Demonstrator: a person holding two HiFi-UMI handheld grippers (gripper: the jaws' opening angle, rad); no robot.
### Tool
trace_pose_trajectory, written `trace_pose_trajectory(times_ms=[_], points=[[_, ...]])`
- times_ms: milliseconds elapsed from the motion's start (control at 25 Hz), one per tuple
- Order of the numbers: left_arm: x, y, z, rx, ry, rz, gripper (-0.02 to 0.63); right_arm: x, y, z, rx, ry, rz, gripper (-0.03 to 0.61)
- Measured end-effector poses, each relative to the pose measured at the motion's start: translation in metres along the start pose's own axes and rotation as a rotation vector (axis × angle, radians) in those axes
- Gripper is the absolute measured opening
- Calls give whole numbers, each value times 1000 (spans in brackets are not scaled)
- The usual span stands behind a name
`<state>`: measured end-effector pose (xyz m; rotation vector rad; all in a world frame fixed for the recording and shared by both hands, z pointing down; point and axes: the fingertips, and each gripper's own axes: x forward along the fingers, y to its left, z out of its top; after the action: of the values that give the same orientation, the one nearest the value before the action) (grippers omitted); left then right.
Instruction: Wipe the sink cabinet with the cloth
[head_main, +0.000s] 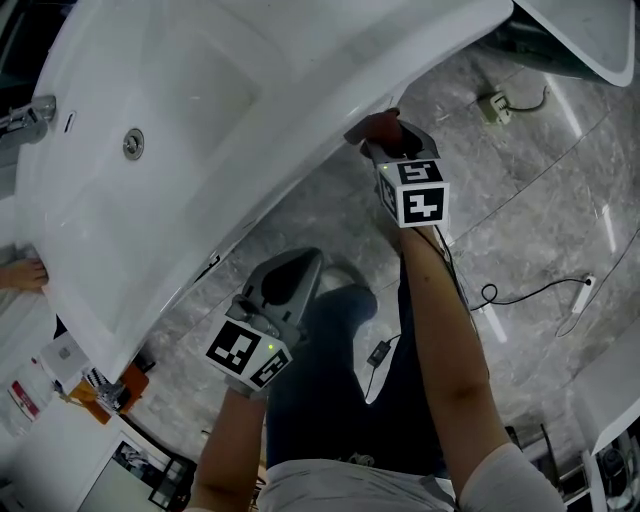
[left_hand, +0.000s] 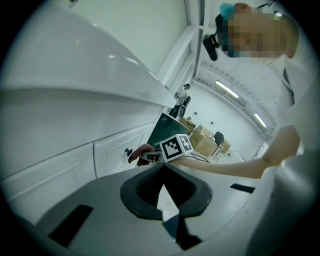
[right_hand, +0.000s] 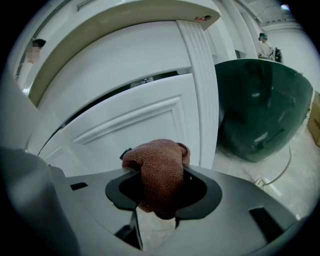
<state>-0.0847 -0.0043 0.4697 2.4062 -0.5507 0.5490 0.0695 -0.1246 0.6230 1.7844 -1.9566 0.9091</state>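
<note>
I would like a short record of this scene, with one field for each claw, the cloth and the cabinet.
left claw: shut, empty, apart from the cabinet
right claw: shut on the reddish-brown knitted cloth
cloth position: bunched, close in front of the white panelled cabinet door, beside its small dark knob
cloth touching door: cannot tell
above the door: white ceramic sink

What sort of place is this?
Likely a bathroom-fixture showroom or workshop, not a home bathroom: a white sink on its cabinet, a dark green tub-like fixture beside it, and cardboard boxes in an open hall beyond.
</note>
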Motion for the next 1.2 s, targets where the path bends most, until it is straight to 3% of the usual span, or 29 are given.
trace_pose_trajectory(times_ms=[240,600,760,960,1200], points=[[0,7,-4,-3,-3,17,11,21,43,-36,-73,98,104,169],[-13,20,-9,-50,-33,91,11,36,66,-16,-98,105,161,169],[-14,11,-7,-59,-41,91,11,22,70,-1,-87,77,163,170],[-16,-3,0,-51,-59,75,11,-7,68,42,-103,-41,159,170],[-36,-21,19,-56,-114,67,11,-57,74,55,-93,-67,203,170]])
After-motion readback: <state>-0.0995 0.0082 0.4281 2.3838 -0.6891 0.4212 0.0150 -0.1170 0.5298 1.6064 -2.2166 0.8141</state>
